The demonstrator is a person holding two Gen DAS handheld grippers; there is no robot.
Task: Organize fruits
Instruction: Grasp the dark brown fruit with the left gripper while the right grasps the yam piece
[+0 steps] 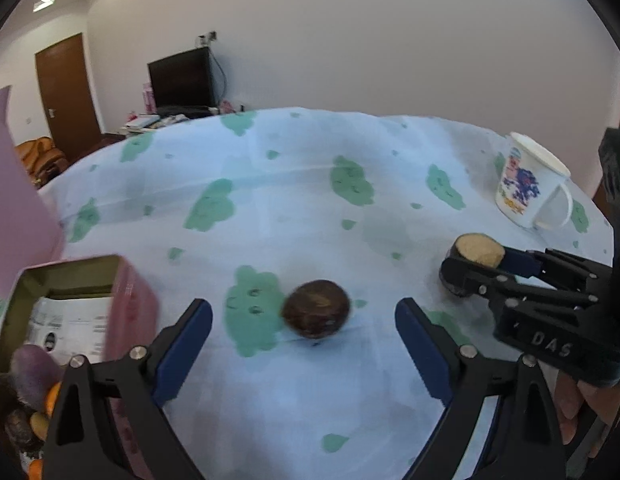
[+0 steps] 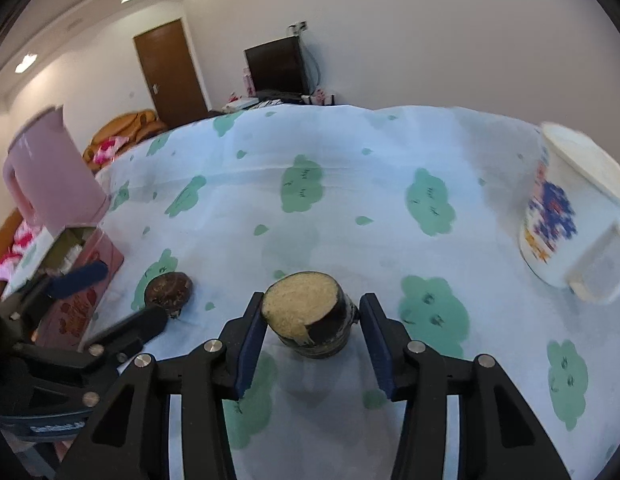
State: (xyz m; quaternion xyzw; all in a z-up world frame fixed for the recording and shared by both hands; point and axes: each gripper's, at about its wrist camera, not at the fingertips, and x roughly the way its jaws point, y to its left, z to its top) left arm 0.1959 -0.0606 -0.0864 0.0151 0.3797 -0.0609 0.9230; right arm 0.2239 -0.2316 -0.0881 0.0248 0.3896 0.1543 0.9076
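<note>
A round dark brown fruit (image 1: 315,314) lies on the blue cloth between the fingers of my open left gripper (image 1: 304,344); it also shows in the right wrist view (image 2: 168,291). A cut dark-skinned fruit piece with a pale tan top (image 2: 310,318) stands between the fingers of my open right gripper (image 2: 311,340), close to the left pad but not clamped; it also shows in the left wrist view (image 1: 475,256). A pink open box (image 1: 76,320) at the left holds purple, orange and yellow fruits.
A white printed mug (image 2: 569,220) stands at the right on the cloth-covered table (image 2: 349,200). A pink jug (image 2: 50,168) stands behind the pink box (image 2: 82,264) at the left. A TV, a door and a sofa are in the background.
</note>
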